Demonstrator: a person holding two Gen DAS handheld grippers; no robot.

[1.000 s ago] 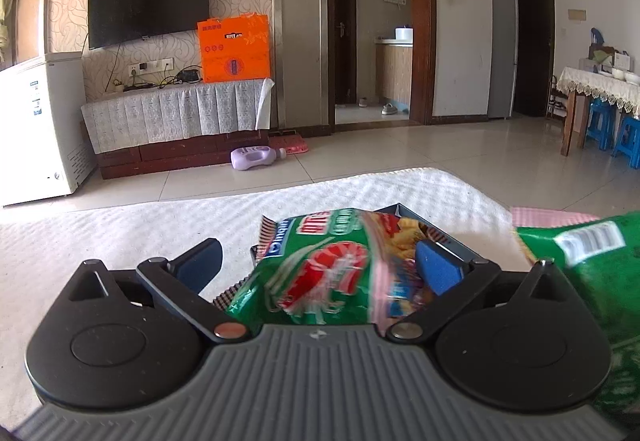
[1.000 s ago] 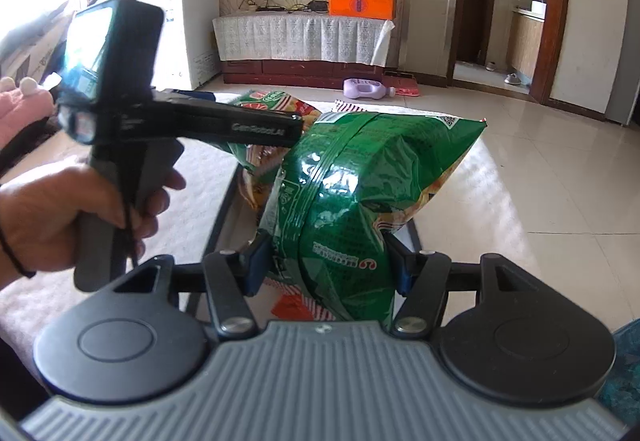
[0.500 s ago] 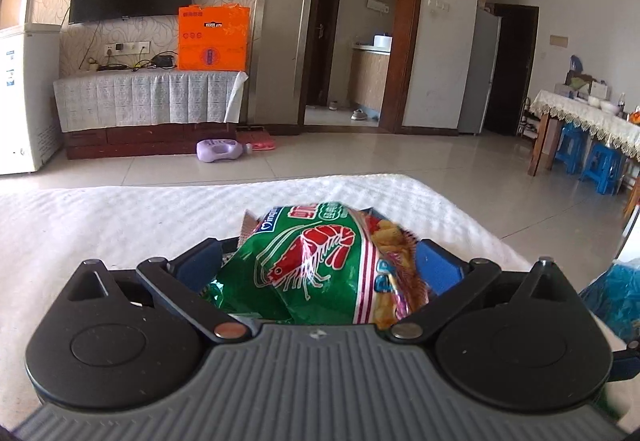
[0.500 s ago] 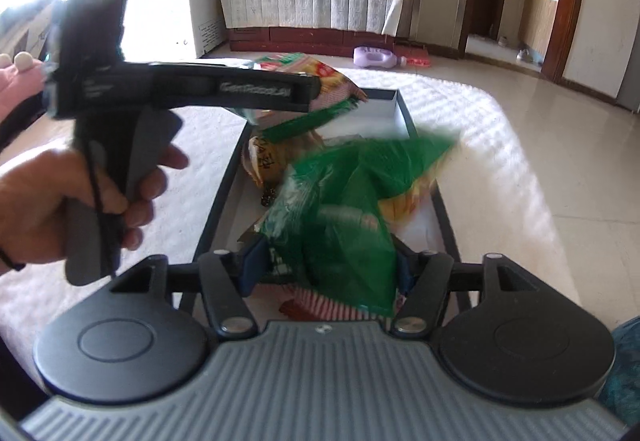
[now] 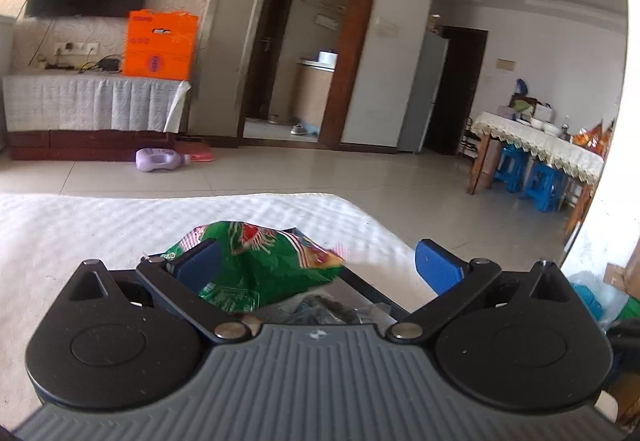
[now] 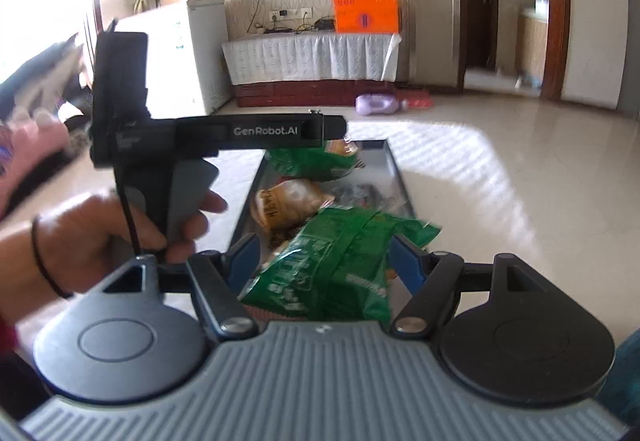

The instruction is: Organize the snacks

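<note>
— Since the last look, our left gripper (image 5: 316, 261) has spread its tongs wide; half a second back they hugged the prawn-print green bag (image 5: 260, 265), and now that bag lies loose between them, touching only the left pad (image 5: 198, 265).

— Agreed. From the right wrist view we see that bag (image 6: 312, 161) lying at the far end of the dark tray (image 6: 396, 169), under the nose of the left gripper.

— And our right gripper (image 6: 324, 261)?

— Its tongs sit against both sides of the second green bag (image 6: 340, 265), clamped on it. We see it low over the near end of the tray, its far corner tilted up to the right. Earlier it was held higher.

— What else lies in the tray?

— A tan packet (image 6: 286, 201) in the middle, between the two green bags, and some darker wrappers beside it, too blurred for us to name.

— The tray itself?

— It rests on the white cloth (image 5: 100, 225).
</note>
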